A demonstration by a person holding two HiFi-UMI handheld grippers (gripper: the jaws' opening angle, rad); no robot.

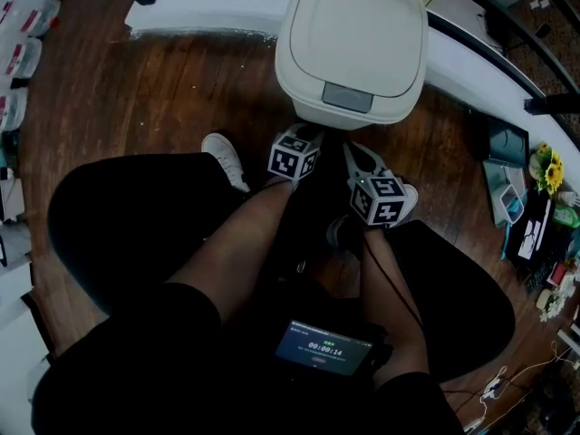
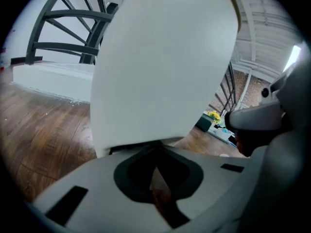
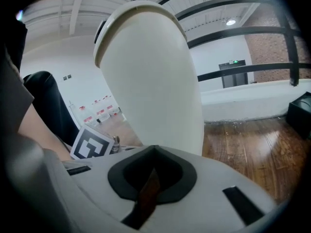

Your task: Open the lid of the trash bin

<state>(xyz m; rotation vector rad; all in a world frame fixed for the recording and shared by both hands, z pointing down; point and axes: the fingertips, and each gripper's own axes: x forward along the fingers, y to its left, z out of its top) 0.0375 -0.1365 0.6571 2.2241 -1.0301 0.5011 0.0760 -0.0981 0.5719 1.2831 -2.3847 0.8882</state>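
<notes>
A white trash bin (image 1: 352, 43) stands on the wooden floor in front of me, its lid down and a grey latch (image 1: 348, 98) on the near edge. My left gripper (image 1: 306, 136) is low by the bin's near side. Its jaws (image 2: 156, 152) are shut on nothing, with the bin's wall (image 2: 165, 67) just beyond them. My right gripper (image 1: 361, 159) hangs a little nearer and to the right. It too is shut and empty (image 3: 154, 152), facing the bin (image 3: 150, 76). The left gripper's marker cube (image 3: 92, 147) shows beside it.
A person's legs and white shoe (image 1: 227, 157) are close below the grippers. A device with a timer screen (image 1: 323, 347) sits at the person's front. A white kerb with a dark railing (image 1: 208, 12) runs behind the bin. Yellow flowers (image 1: 548, 169) and clutter lie at the right.
</notes>
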